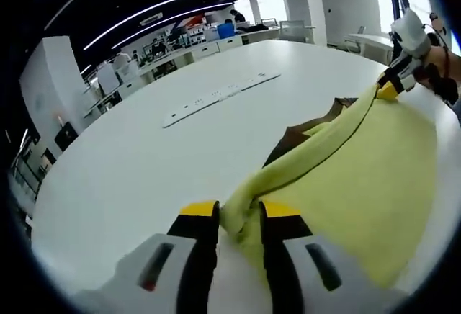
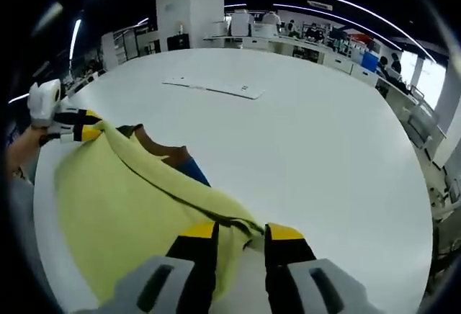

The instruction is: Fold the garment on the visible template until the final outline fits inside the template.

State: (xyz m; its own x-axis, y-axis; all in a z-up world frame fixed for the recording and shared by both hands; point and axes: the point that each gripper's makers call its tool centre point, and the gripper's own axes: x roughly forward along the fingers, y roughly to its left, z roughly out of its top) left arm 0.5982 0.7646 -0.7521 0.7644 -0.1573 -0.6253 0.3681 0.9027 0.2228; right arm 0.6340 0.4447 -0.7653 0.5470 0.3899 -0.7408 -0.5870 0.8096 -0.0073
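A pale yellow garment [image 1: 367, 177] is stretched in the air between my two grippers, its upper edge taut like a rope. My left gripper [image 1: 239, 214] is shut on one corner of the garment, bunched between the yellow-tipped jaws. My right gripper [image 2: 241, 233] is shut on the other corner of the yellow garment [image 2: 122, 206]. In the left gripper view the right gripper [image 1: 395, 83] shows at the upper right, held by a hand. In the right gripper view the left gripper [image 2: 72, 130] shows at the left. A brown template [image 1: 302, 132] lies under the cloth, also the brown template [image 2: 162, 148] with a blue edge.
The white table [image 1: 144, 170] is large and round-edged, the white table [image 2: 324, 155] stretching far behind the garment. A flat white strip [image 1: 220, 96] lies on it farther off, the same strip [image 2: 212, 86] seen at the back. Desks and people stand in the background.
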